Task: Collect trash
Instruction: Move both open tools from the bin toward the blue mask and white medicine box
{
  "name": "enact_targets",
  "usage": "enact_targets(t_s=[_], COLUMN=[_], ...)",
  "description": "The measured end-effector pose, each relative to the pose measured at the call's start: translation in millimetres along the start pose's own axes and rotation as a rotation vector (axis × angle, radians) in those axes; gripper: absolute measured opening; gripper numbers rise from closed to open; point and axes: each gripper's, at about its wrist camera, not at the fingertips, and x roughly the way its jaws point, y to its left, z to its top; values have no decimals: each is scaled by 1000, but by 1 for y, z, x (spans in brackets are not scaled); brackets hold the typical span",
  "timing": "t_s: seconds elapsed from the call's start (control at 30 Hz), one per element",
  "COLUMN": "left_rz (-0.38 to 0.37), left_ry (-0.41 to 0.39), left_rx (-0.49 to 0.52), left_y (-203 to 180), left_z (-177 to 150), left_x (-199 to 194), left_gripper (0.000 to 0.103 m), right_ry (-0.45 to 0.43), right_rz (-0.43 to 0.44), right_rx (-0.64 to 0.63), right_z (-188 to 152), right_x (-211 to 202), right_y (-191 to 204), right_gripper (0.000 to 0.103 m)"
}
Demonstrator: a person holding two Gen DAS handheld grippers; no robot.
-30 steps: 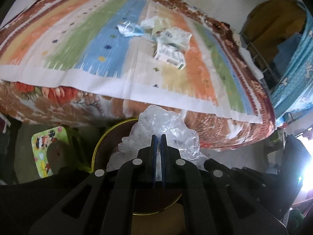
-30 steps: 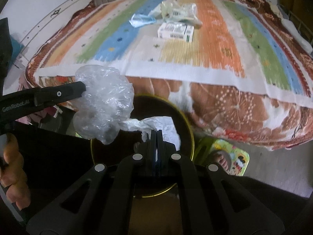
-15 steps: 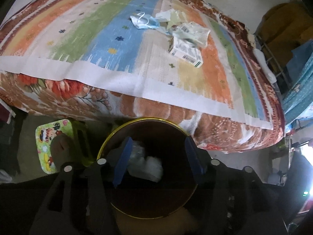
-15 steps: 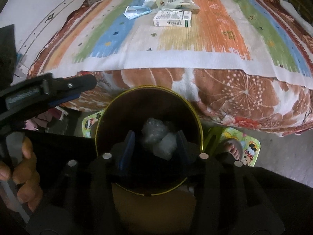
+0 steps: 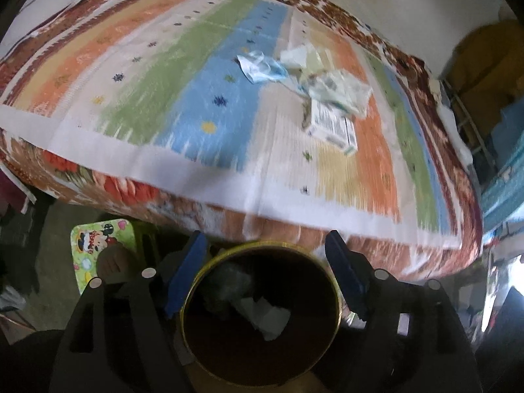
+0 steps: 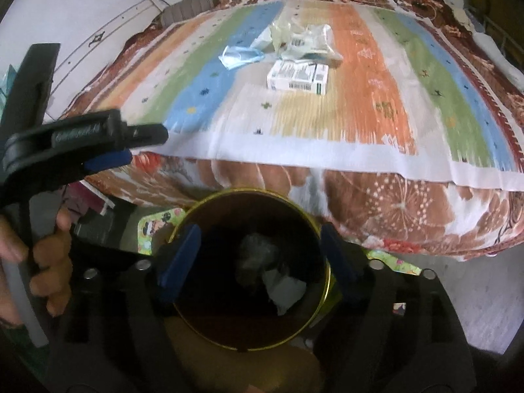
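Both loads released. Left gripper (image 5: 267,275) and right gripper (image 6: 257,260) hang over the bin (image 6: 319,229), jaws wide apart, empty. A second ago each was clamped on a piece: crumpled clear plastic (image 6: 257,253) and white paper (image 6: 286,290), which now lie inside the bin. Half a second ago the jaws were already apart; the views have since tipped up toward the bed (image 5: 98,144).

Remaining on the bed: blue mask (image 6: 240,55), wrappers (image 6: 311,41), small box (image 6: 298,77). Judged next: reach for those.
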Motion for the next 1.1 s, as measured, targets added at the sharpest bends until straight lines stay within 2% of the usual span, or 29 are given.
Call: enact_targets(t_s=[0.17,0.27,0.4,0.57,0.77,0.9,1.03,1.1], left_rz=[5,-12,-5,-11,-69,-118,-51,-51], left_ry=[29,24,-27,-27,-63,-64,-80,-81], left_rx=[-76,-127,-151,-180,-206,-241,-219,-198], left_y=[10,15,18,22,33,43,44,43], left_z=[31,46,65,90,116,130,140,145], left_x=[17,21,24,36,48,58,62,66], left_gripper=[76,84,97,97,97,97,97,97], right_ry=[-11,-30,0,6,-16,-37,-29,-30], right_rz=[24,0,-16,-9,-40,-167,-155,-144], right_rx=[-49,-82,-70,-115,-200,-272,-285,-305], right_z=[26,43,56,70,102,124,138,142], right_x=[-3,-4,8,18,35,54,71,77], right_y=[5,5,-2,4,1,-7,-19,-22], right_gripper=[83,91,94,94,94,94,94,94])
